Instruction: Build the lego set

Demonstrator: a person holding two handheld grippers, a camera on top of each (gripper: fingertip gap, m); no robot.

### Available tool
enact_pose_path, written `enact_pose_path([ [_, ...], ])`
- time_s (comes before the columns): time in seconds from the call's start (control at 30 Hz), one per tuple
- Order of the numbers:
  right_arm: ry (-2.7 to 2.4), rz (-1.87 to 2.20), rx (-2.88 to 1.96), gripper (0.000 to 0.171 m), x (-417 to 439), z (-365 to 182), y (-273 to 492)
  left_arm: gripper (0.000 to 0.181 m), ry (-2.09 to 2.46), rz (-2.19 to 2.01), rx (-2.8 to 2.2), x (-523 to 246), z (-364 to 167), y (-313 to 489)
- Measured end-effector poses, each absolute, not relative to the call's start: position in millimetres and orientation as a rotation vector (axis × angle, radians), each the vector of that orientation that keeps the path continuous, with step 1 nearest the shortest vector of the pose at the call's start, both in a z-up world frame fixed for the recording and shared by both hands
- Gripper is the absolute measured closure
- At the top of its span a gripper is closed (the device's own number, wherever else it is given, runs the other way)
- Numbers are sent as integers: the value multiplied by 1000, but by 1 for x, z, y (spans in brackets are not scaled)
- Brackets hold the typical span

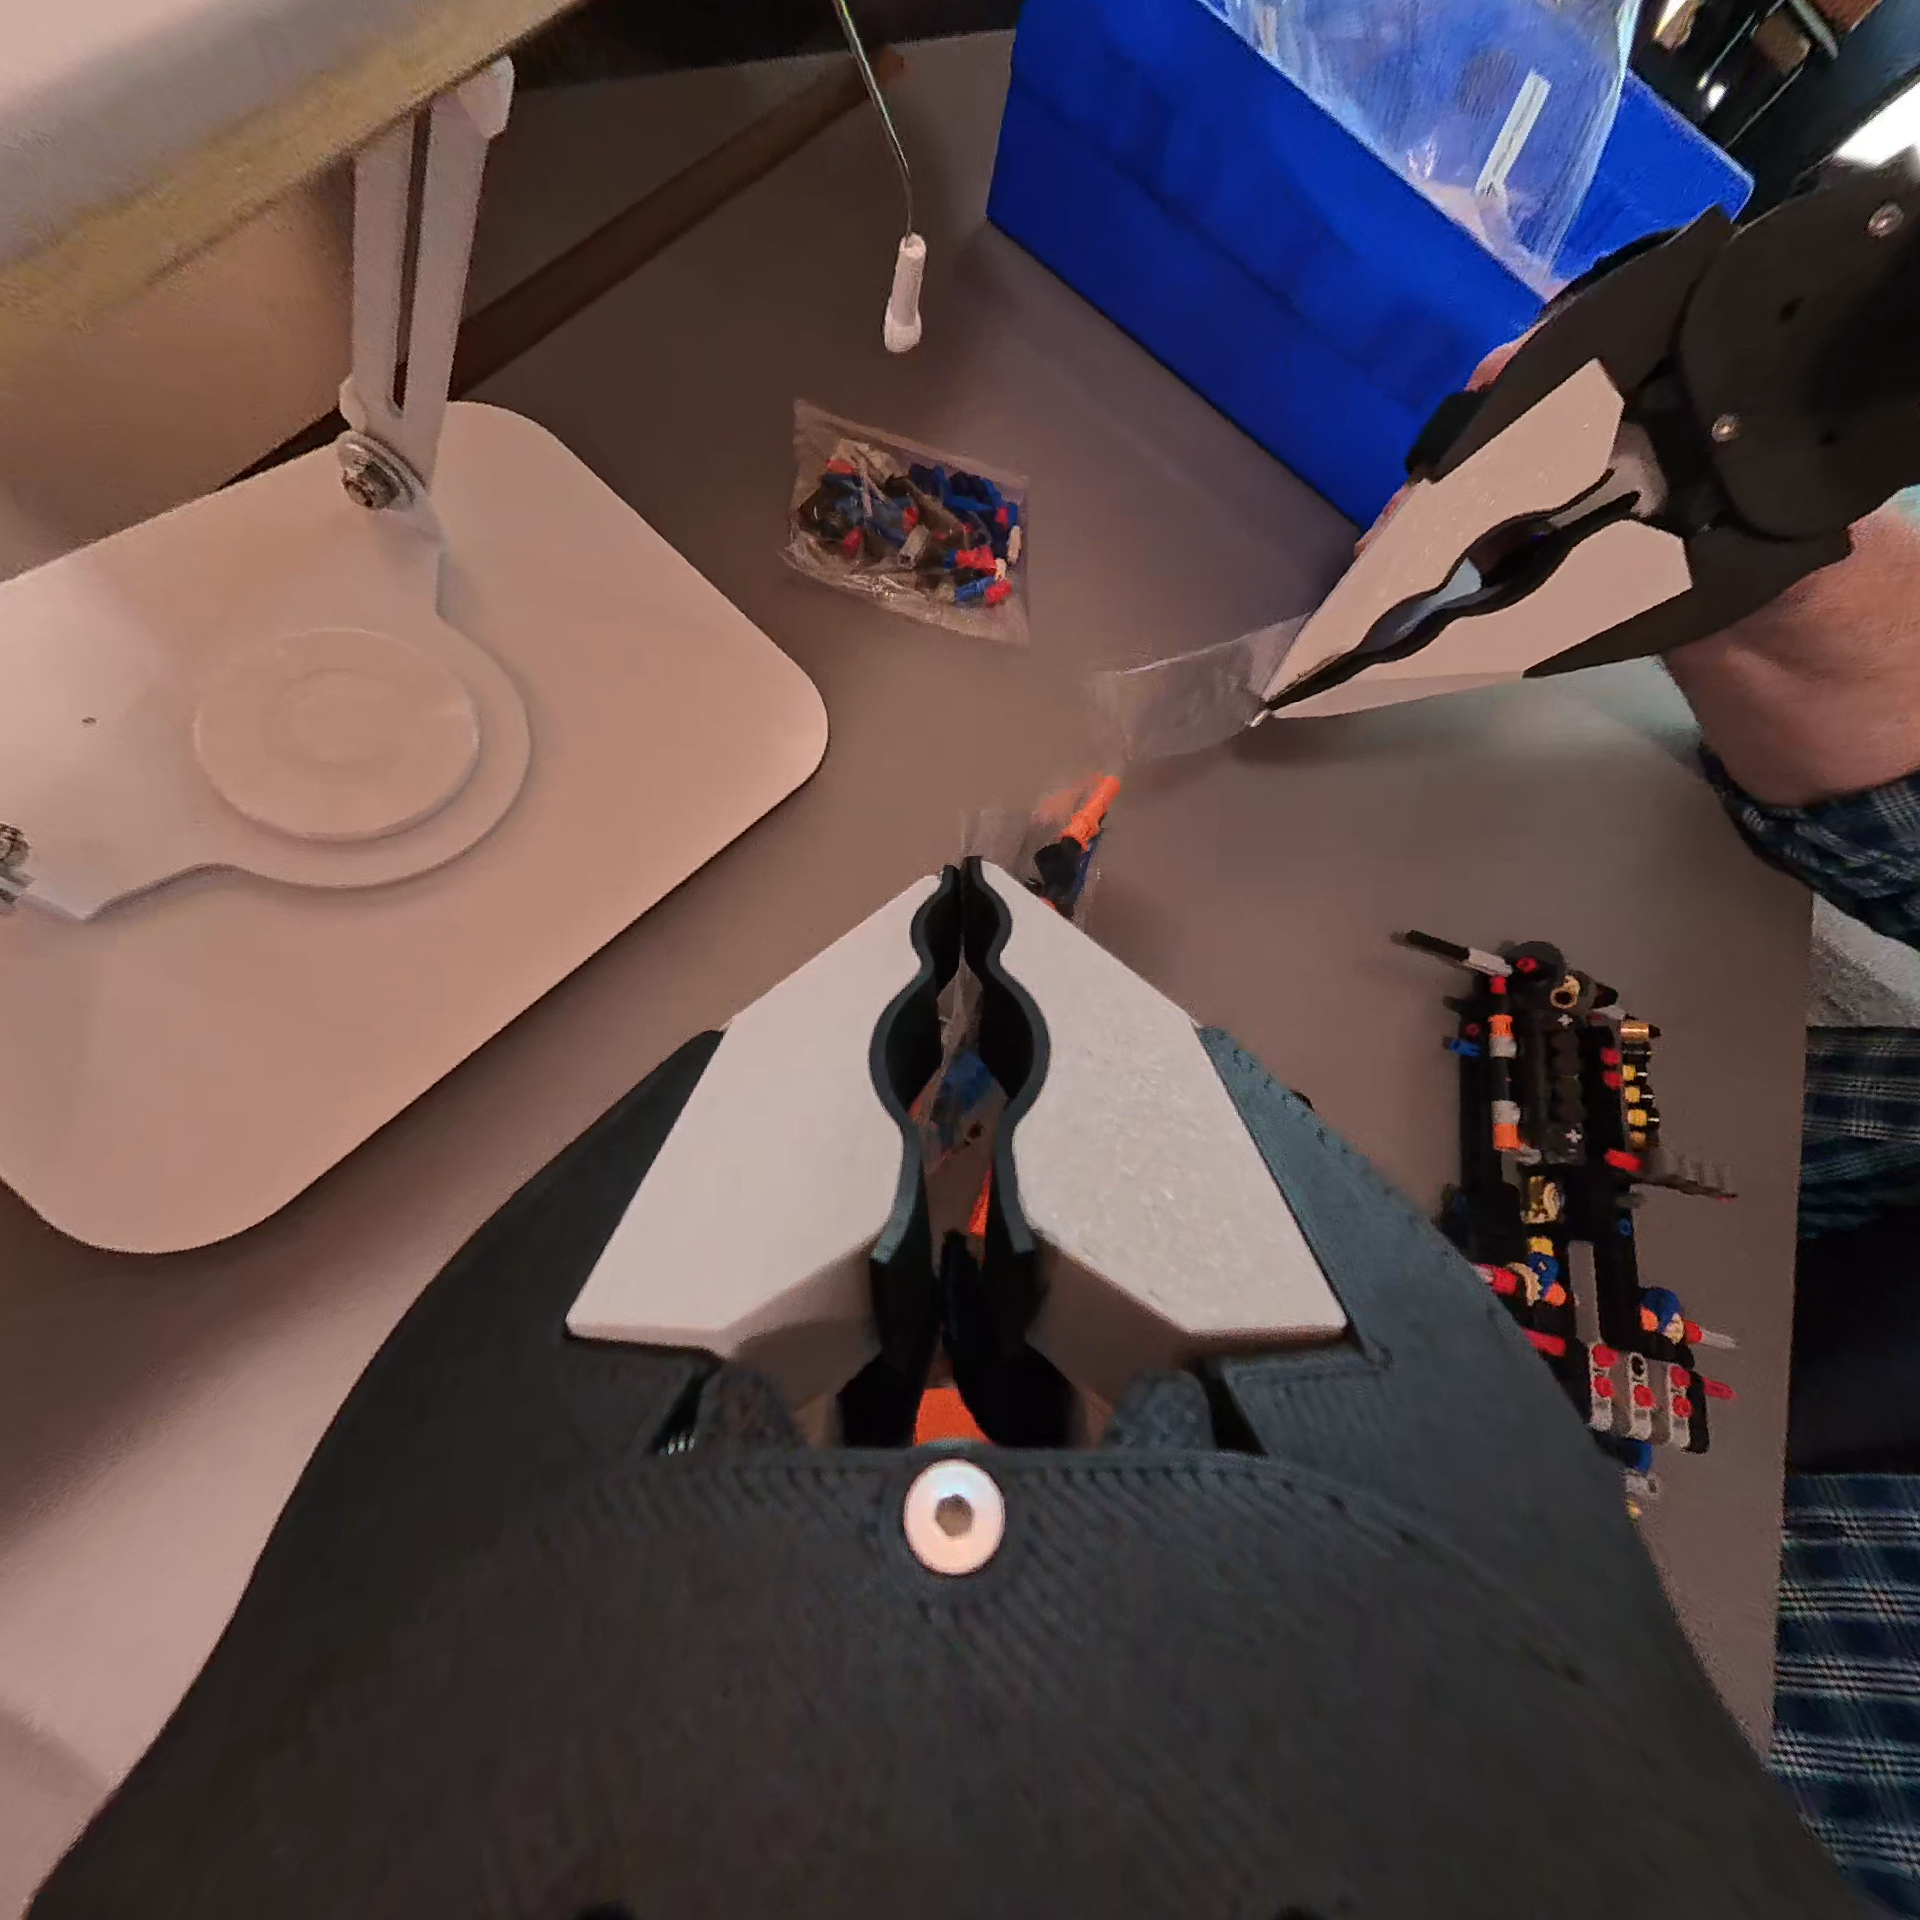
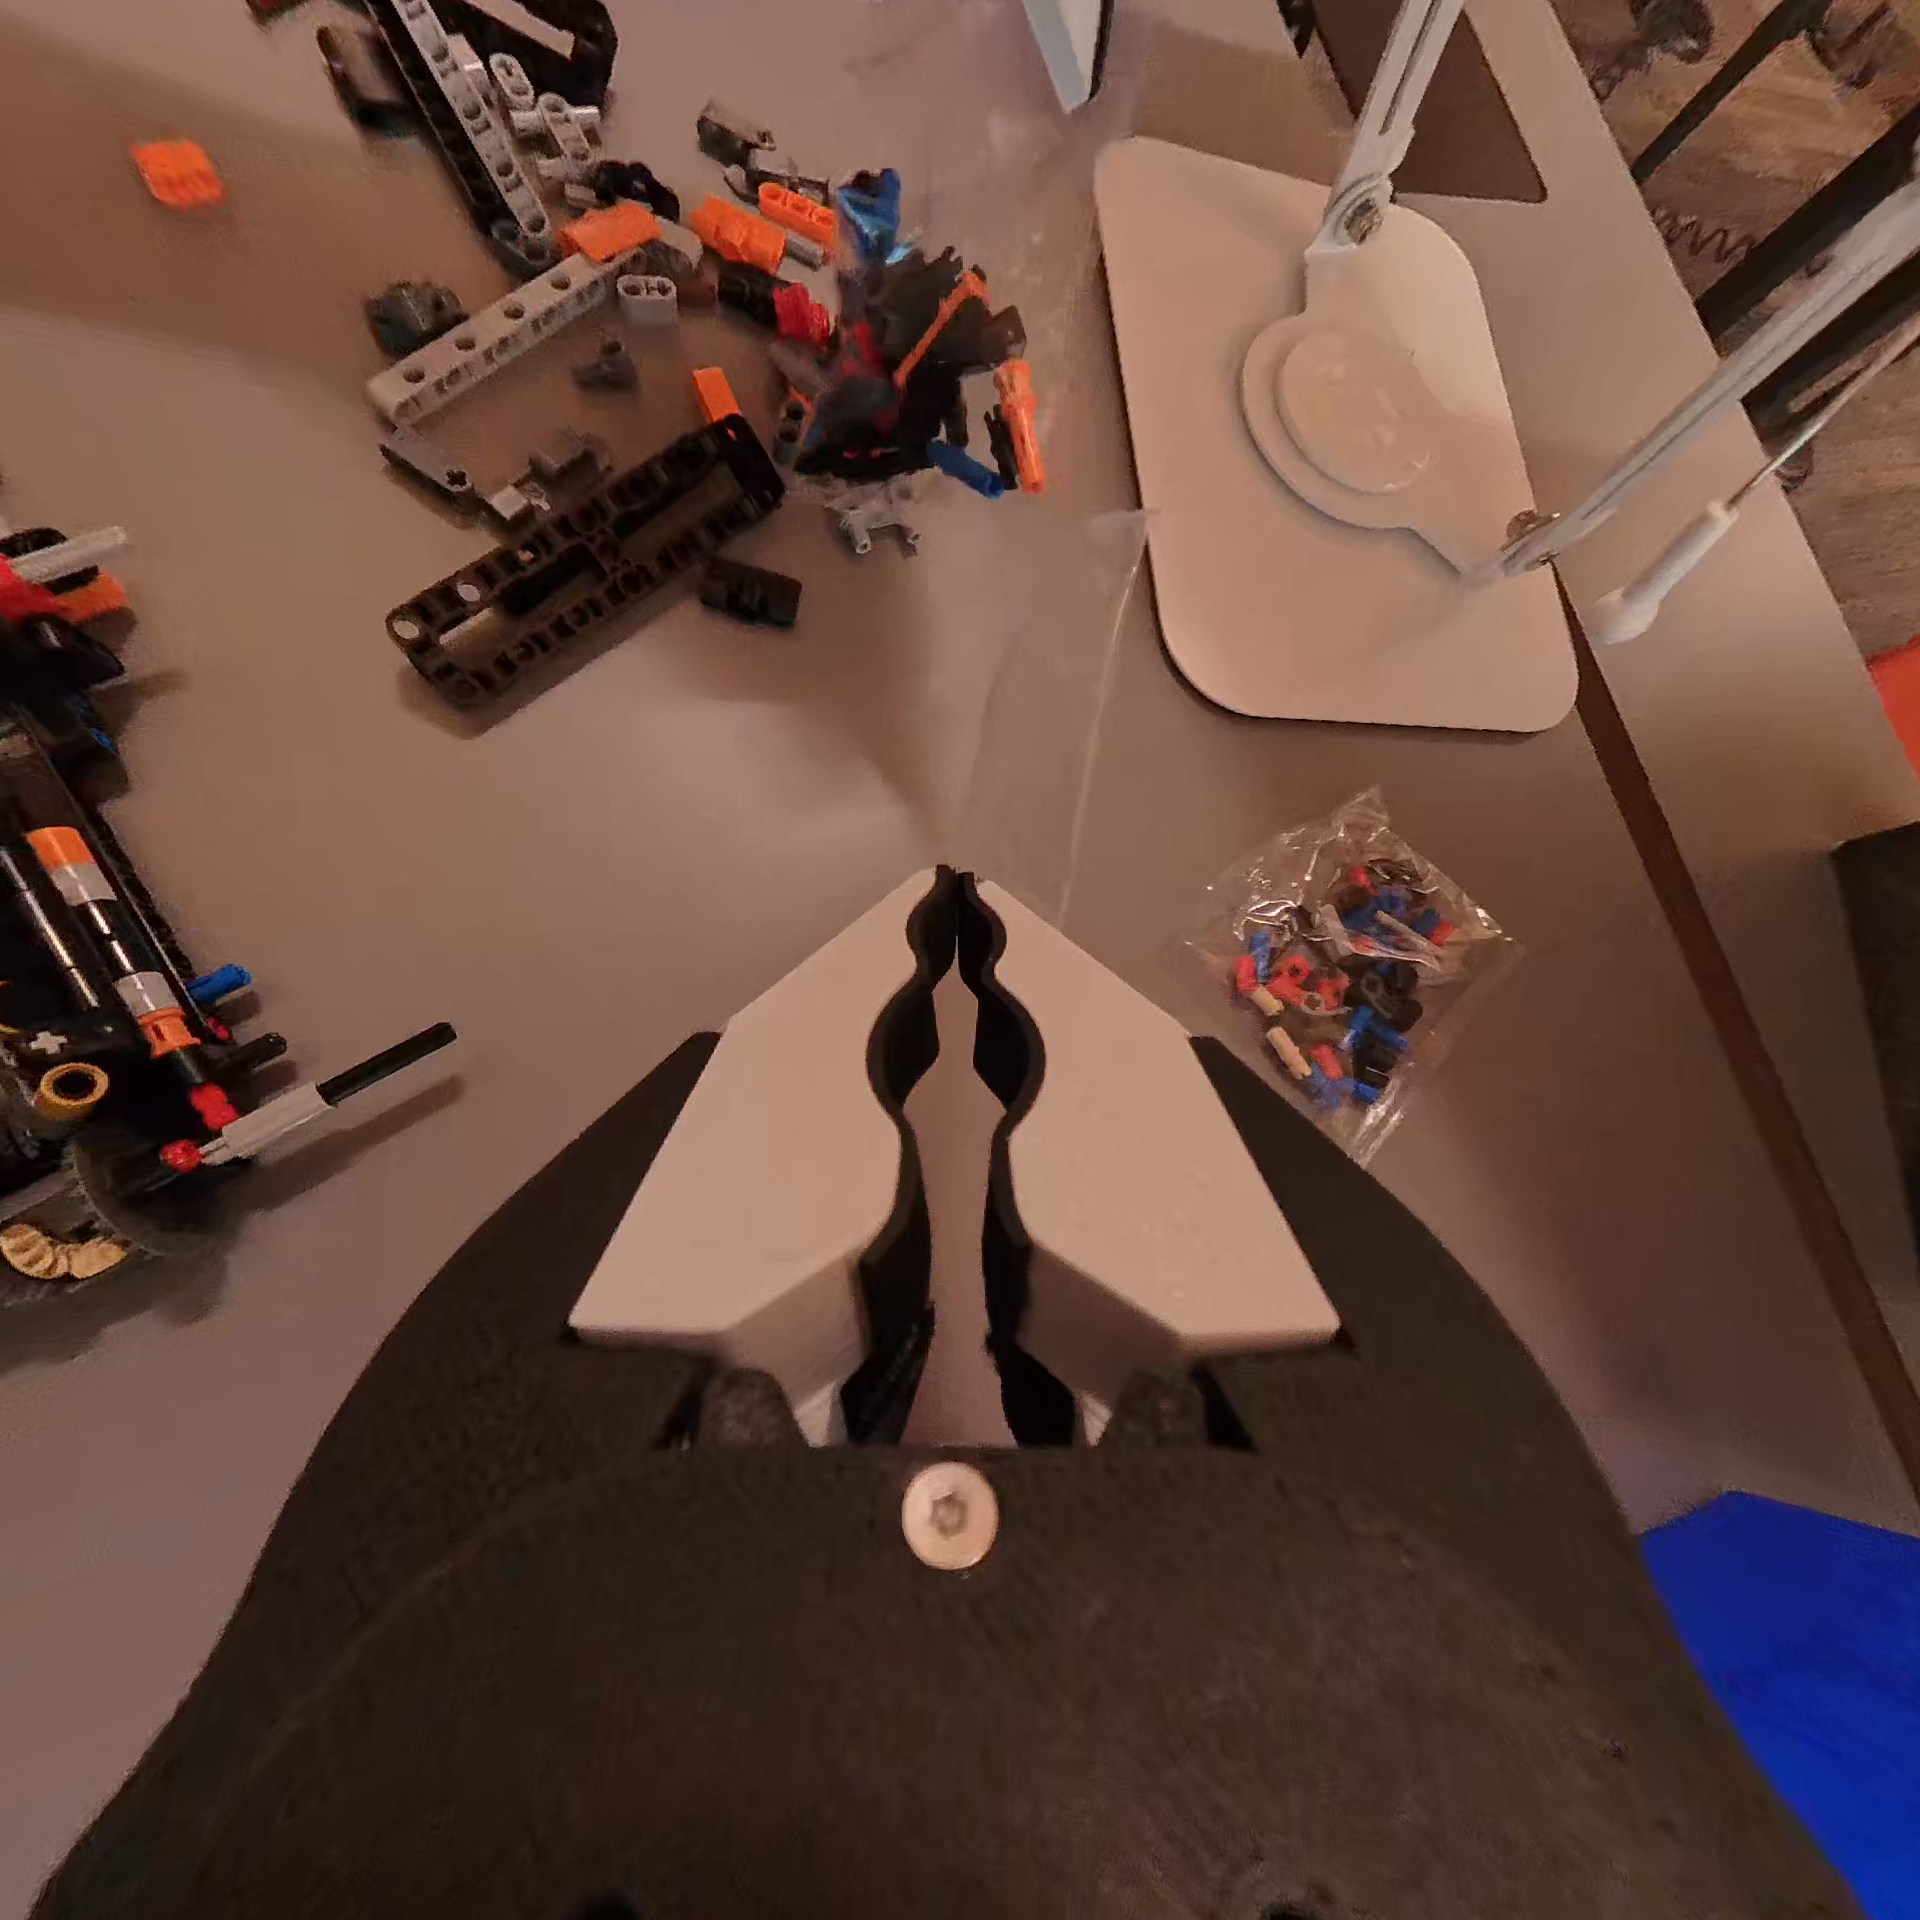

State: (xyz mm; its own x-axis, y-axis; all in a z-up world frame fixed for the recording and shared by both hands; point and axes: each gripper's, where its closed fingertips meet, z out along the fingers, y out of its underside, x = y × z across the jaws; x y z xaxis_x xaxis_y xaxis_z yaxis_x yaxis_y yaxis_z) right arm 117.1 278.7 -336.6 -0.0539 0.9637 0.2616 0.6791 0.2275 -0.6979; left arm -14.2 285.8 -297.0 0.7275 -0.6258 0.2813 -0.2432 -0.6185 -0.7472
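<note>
My left gripper is shut on a clear plastic bag with orange, blue and black lego pieces inside. The pieces show between and just beyond its jaws. My right gripper is shut on the bag's far edge, and the film is stretched between the two grippers. In the right wrist view my right gripper pinches the thin film, which runs up to the blurred bagged pieces. A part-built black lego model lies at the right and also shows in the right wrist view.
A small sealed bag of pins lies on the grey table. Loose beams and a black frame lie beyond. There is a white stand base, a blue bin, a hanging white plug and a plaid-sleeved arm.
</note>
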Motion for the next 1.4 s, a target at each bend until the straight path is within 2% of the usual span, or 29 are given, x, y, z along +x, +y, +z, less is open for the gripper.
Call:
enact_pose_path([
  [0.4,-1824,618,-1589,171,115,-347,272,181,734,-606,-2179,-22,-281,278],
  [0.5,-1803,640,-1633,139,114,-351,275,181,744,-617,-2166,-14,-276,277],
  [0.6,-1777,732,-1616,128,106,-343,267,181,726,-686,-2108,1,-261,277],
  [0.77,-1587,1027,-1737,86,85,-335,261,181,676,-830,-1959,31,-232,276],
  [0.97,-1281,1438,-1699,92,70,-306,266,181,686,-972,-1835,66,-216,267],
  [1.07,-1242,1611,-1615,127,73,-289,261,181,662,-1012,-1821,75,-222,266],
  [1.1,-1264,1651,-1587,150,76,-285,256,181,650,-1029,-1806,76,-224,266],
  [1.17,-1276,1645,-1568,163,81,-282,255,181,618,-1058,-1782,74,-226,266],
  [1.4,-1337,1477,-1614,167,81,-296,258,181,582,-1030,-1791,59,-245,268],
])
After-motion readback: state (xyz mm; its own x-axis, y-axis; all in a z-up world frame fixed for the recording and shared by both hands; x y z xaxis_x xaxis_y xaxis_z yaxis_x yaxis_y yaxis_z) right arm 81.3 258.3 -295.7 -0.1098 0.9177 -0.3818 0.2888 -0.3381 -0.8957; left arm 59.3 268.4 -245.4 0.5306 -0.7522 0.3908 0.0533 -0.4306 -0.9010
